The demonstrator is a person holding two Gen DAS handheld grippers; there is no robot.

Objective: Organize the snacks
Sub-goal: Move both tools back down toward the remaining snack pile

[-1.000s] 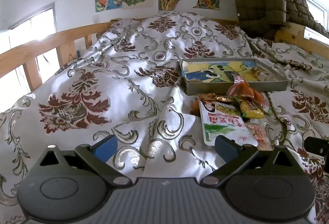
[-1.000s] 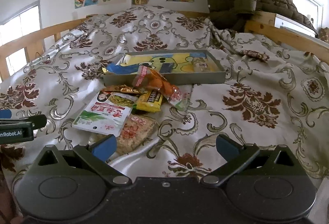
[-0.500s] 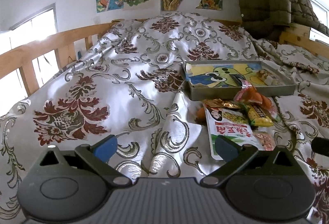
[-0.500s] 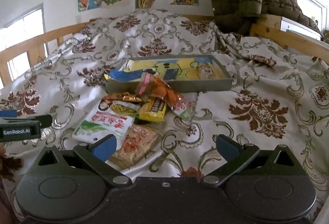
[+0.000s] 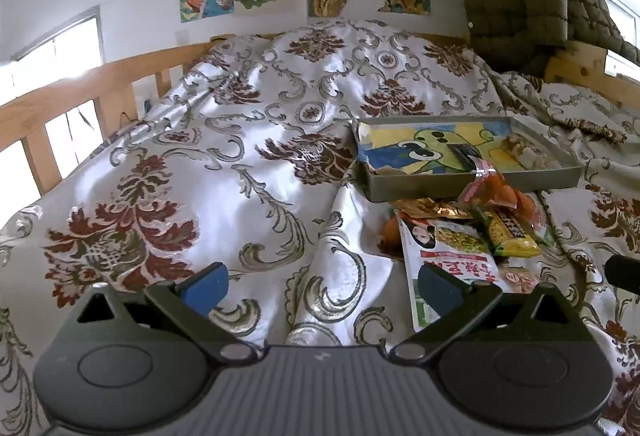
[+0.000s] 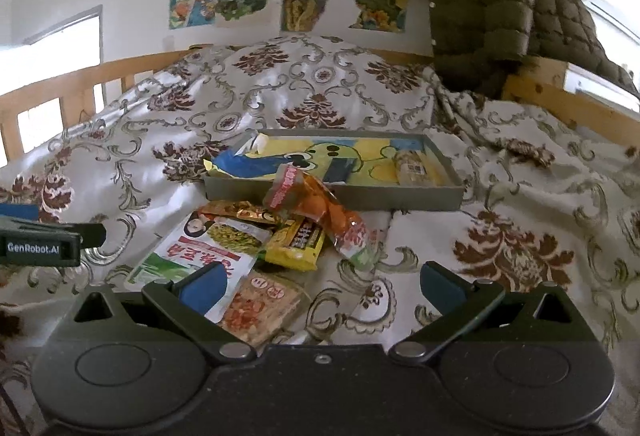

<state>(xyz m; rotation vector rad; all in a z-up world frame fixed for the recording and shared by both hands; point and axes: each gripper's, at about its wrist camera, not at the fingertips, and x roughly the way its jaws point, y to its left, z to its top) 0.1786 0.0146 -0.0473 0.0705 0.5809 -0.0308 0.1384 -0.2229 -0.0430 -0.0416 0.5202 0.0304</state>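
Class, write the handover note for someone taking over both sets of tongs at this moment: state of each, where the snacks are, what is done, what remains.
Left tongs: open, empty, over bare bedspread to the left of the snacks.
Right tongs: open, empty, just short of the pile.
Tray: on the bed, lined with a cartoon picture; one wrapped snack already lies in its right end.
Loose in front of the tray: orange bag leaning on the tray's front wall, yellow bar, white and green pouch, crisp packet, gold wrapper.
Done: apparently one snack in the tray.
Left: move the loose snacks into the tray.
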